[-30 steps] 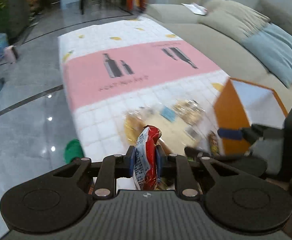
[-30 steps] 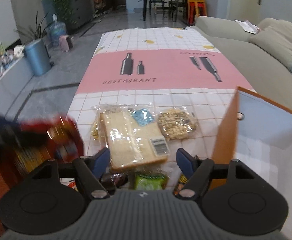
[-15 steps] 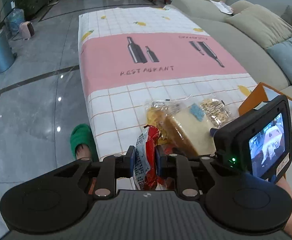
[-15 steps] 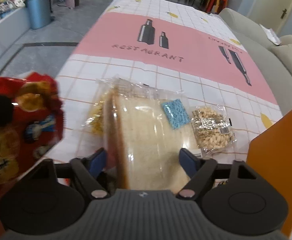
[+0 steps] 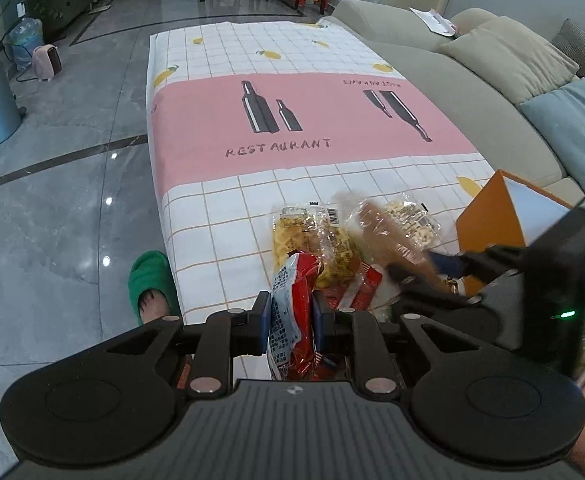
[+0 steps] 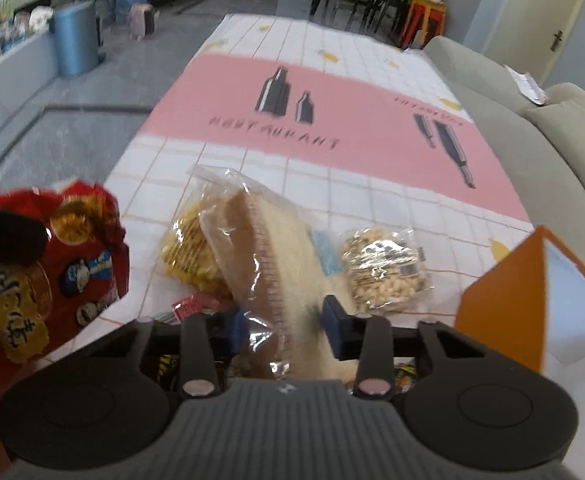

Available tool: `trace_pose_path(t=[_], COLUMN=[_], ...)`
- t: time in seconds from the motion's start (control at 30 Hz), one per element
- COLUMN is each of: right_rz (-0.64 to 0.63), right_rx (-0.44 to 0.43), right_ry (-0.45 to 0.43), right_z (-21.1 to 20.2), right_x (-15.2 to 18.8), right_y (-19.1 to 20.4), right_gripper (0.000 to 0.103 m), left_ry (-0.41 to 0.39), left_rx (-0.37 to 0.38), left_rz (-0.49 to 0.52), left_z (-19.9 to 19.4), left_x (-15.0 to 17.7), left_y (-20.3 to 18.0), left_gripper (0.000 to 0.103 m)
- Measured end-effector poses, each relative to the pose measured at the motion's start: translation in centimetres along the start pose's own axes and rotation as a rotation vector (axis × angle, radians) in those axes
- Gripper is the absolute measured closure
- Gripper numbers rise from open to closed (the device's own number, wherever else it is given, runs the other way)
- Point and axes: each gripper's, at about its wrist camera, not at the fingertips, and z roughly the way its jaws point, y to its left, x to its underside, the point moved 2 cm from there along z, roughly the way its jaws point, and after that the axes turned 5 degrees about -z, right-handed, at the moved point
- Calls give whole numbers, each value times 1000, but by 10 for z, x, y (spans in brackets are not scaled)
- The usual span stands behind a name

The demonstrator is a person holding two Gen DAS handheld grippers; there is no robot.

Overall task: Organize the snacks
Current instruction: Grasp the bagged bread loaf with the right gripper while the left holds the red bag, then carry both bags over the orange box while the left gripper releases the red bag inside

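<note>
The snacks lie in a heap at the near end of the long table, and the orange box stands open on the right side of the heap, close to the right gripper. The bread bag is the biggest snack. It sits between the right gripper's fingers, and its long side points away along them, tipped up off the table. The jaws are closed in on the bag from both sides and seem to hold it. The box lies to the right, so this arm looks best placed to carry the bread there. The left gripper is closed tight on the red chip bag, held up on its edge. The yellow snack bag lies flat just past it. The small bag of nuts lies between the bread and the box, so it may get bumped on the way
</note>
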Motion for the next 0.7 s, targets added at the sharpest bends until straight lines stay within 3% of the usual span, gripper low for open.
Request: trace_pose_path(t=[0.3,0.5,0.7], right_rz=[184,327,430], right_rx=[-47,-65,4], right_ry=[-147,-245,-307], right_z=[-85,-152,-204], right_x=[0,24,59], right_y=[-42,-65,-90], right_gripper=[81,81,82], left_ry=[-80,-124,-126], left_rx=[58,142,241], left_rz=[28,63,124], left_z=[-41,-70,-83], left_x=[3,5,6], left_y=[-27,-56,-101], left_gripper=[80,80,80])
